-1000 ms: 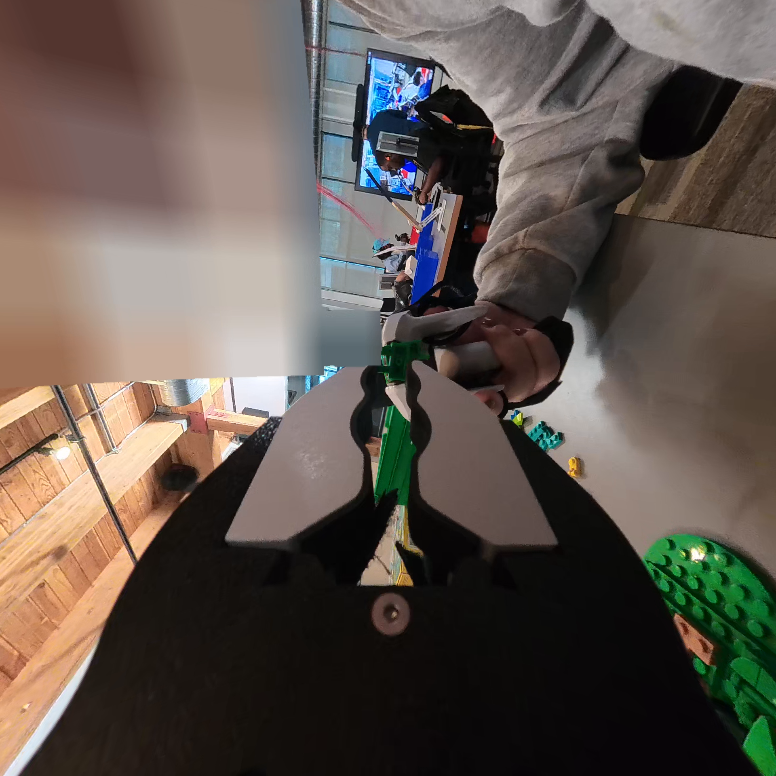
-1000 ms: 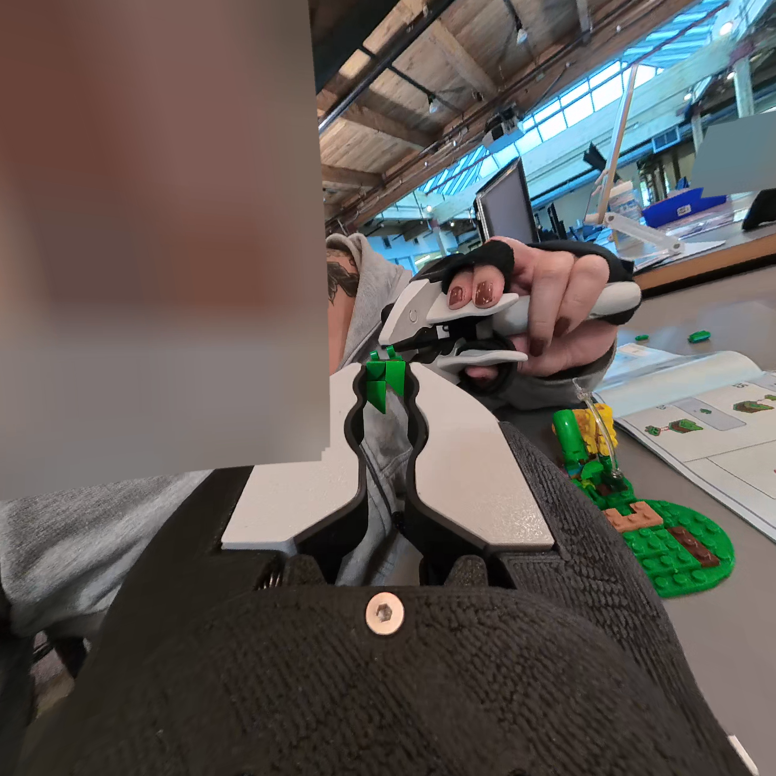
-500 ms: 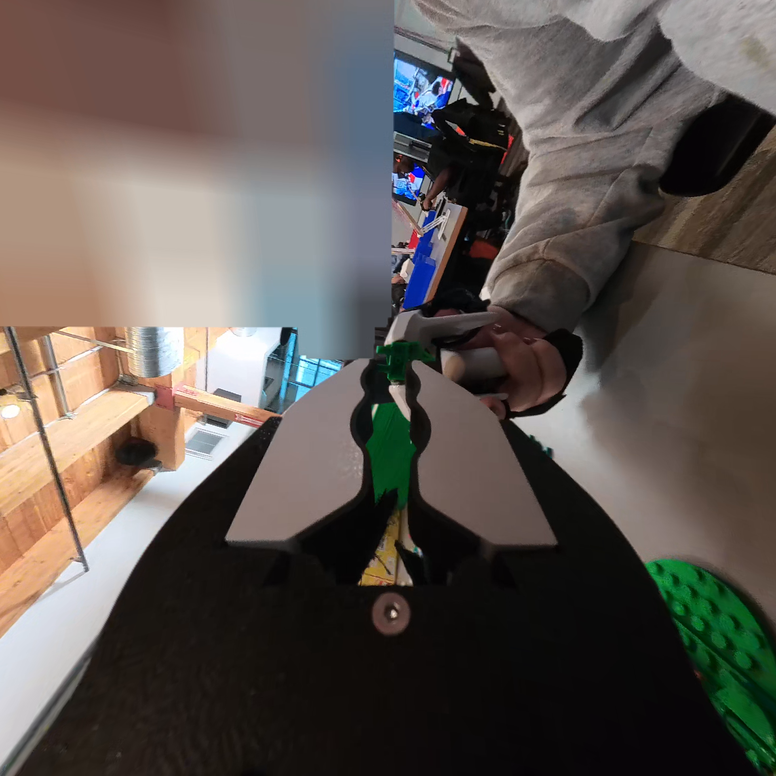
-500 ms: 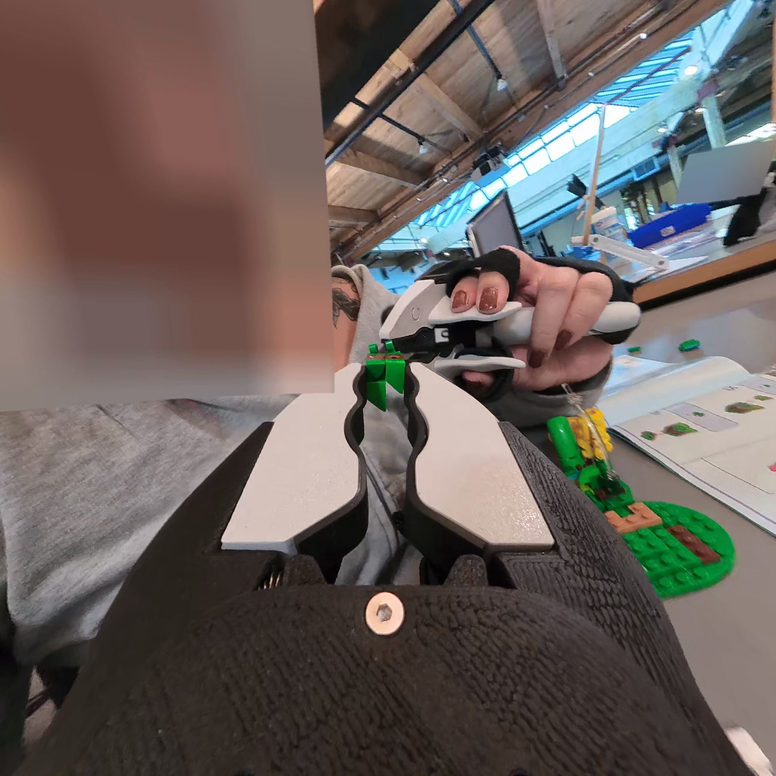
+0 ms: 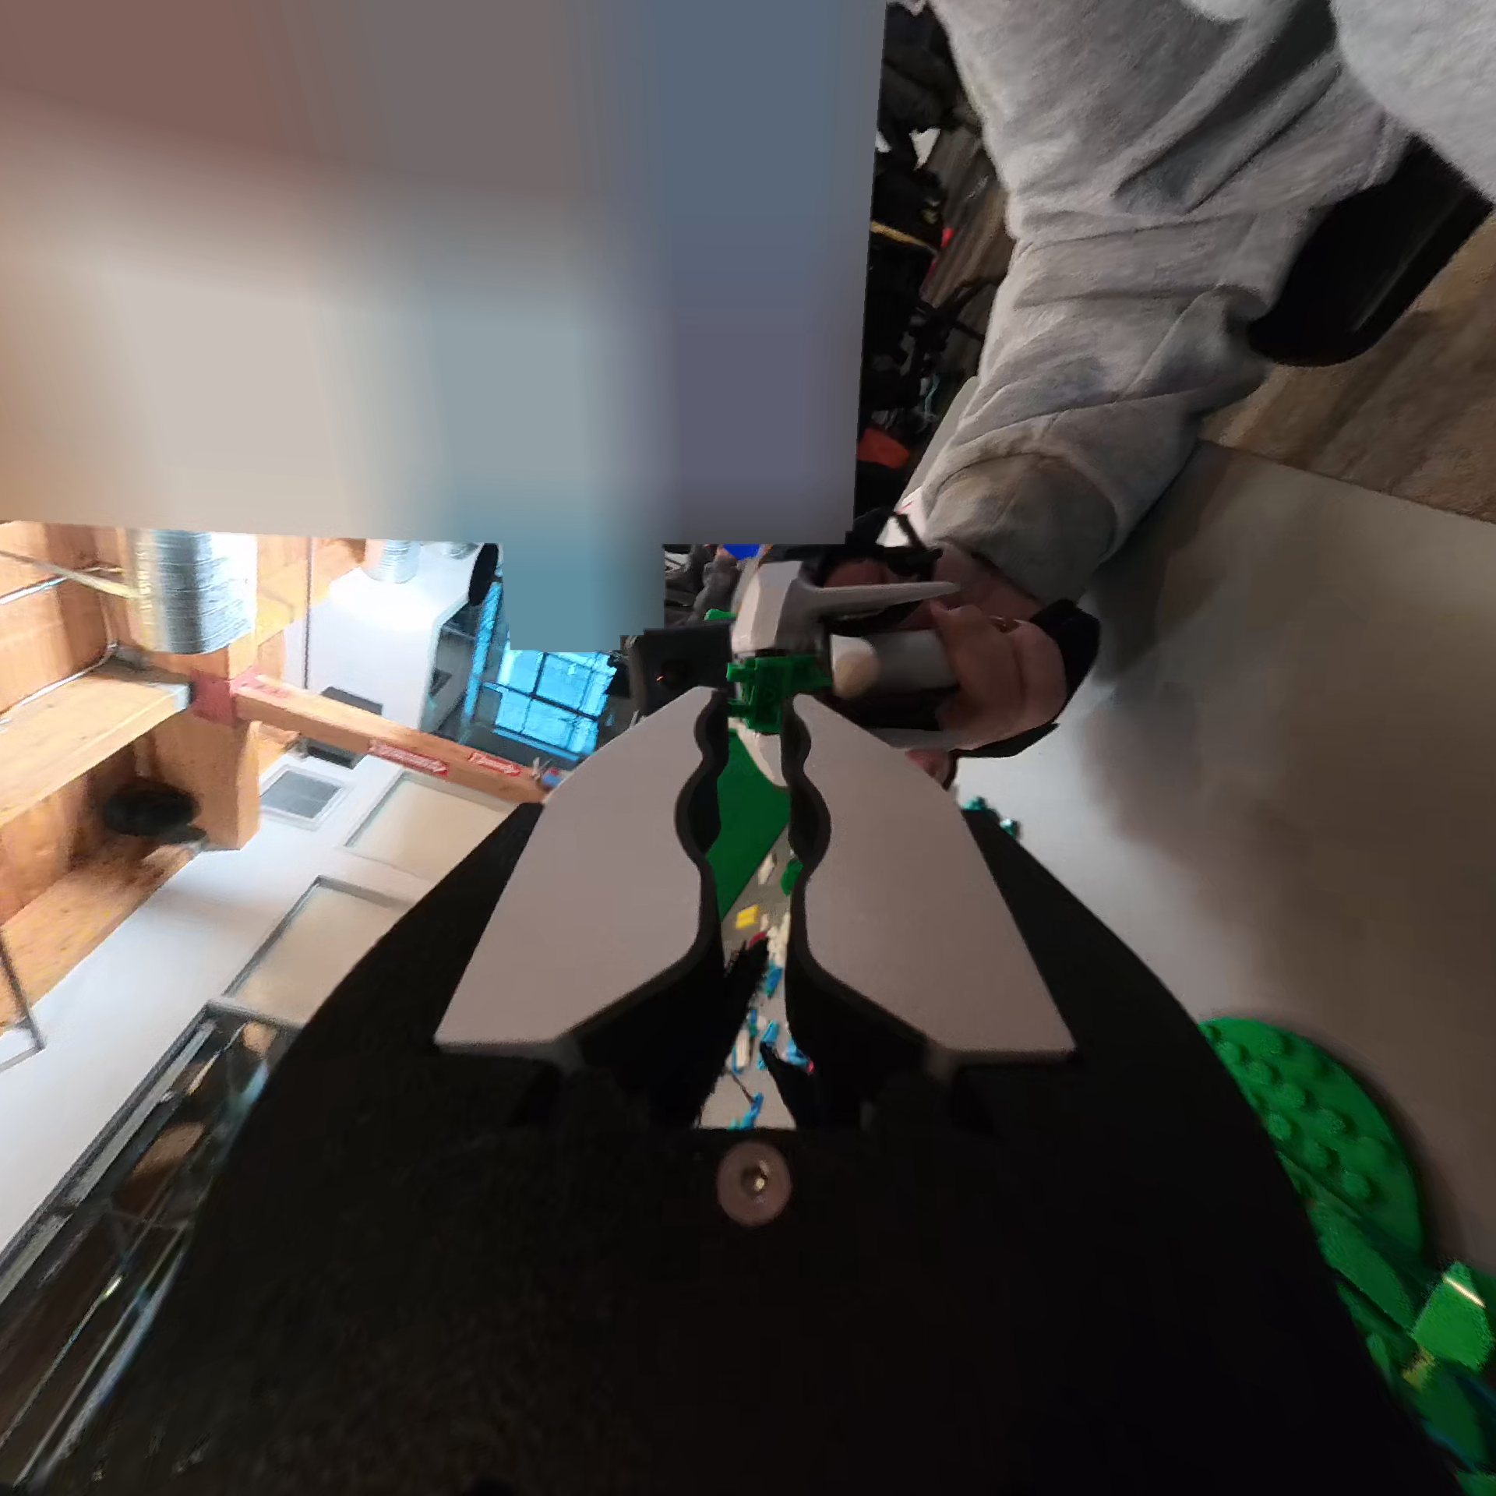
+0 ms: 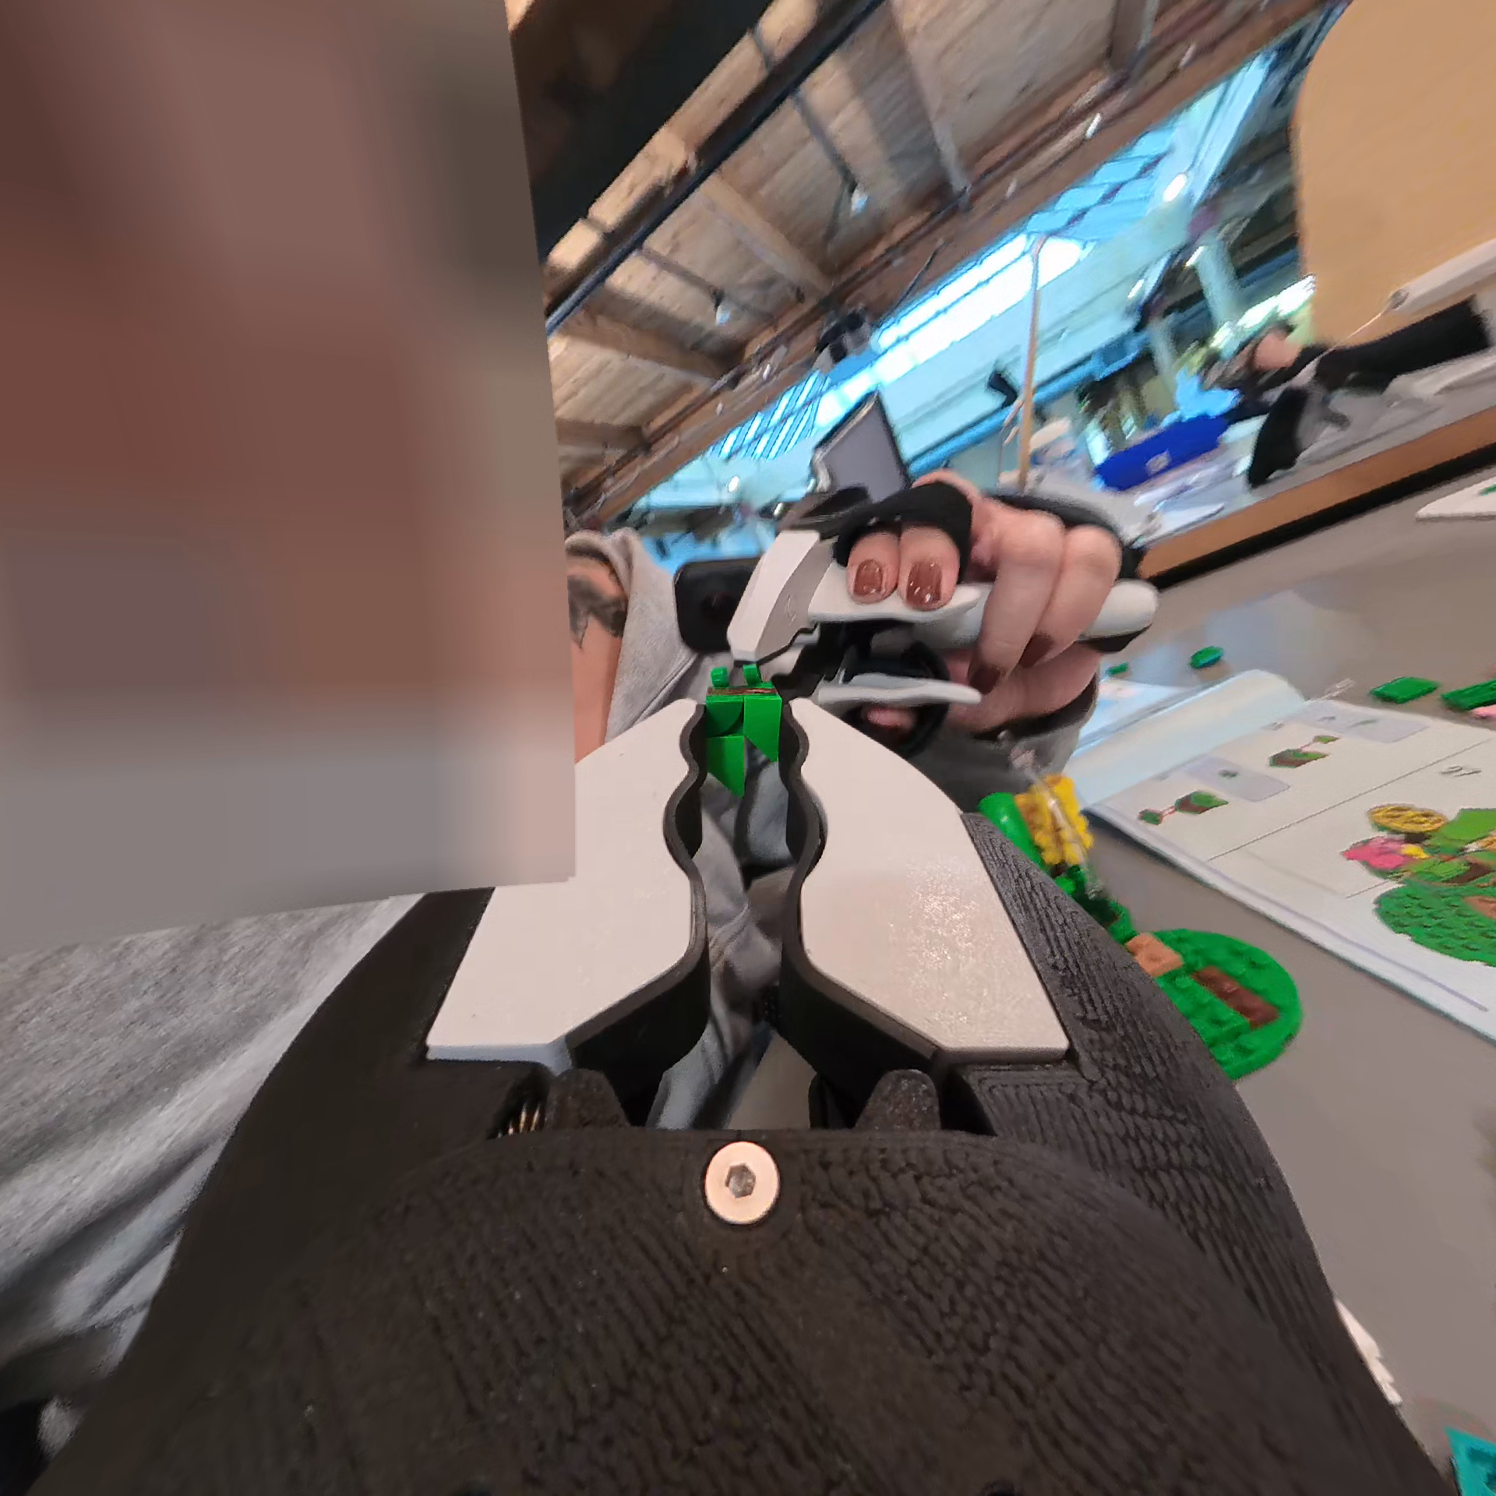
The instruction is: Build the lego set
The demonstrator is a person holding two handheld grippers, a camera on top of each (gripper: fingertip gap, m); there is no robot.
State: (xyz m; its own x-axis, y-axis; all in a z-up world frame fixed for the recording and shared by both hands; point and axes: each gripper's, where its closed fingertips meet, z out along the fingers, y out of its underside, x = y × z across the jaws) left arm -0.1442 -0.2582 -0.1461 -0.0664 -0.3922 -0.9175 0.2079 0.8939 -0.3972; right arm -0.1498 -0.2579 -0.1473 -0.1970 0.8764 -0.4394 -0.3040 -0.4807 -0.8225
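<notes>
Both tongs, the left gripper [image 5: 757, 704] and the right gripper [image 6: 743, 724], are clamped on one small green toy-brick clump [image 6: 741, 733] held up above the grey table [image 6: 1376, 1077], well apart from the round green studded base plate [image 6: 1222, 1000].

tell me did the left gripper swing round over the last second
Yes. In the left wrist view the wooden beams have slid left and the round green plate sits lower right, so the left gripper turned, green brick piece between its tips.

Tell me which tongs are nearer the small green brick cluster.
Neither, a tie: right tongs clamp the green brick cluster by its sides; left tongs close on its studded top end.
</notes>
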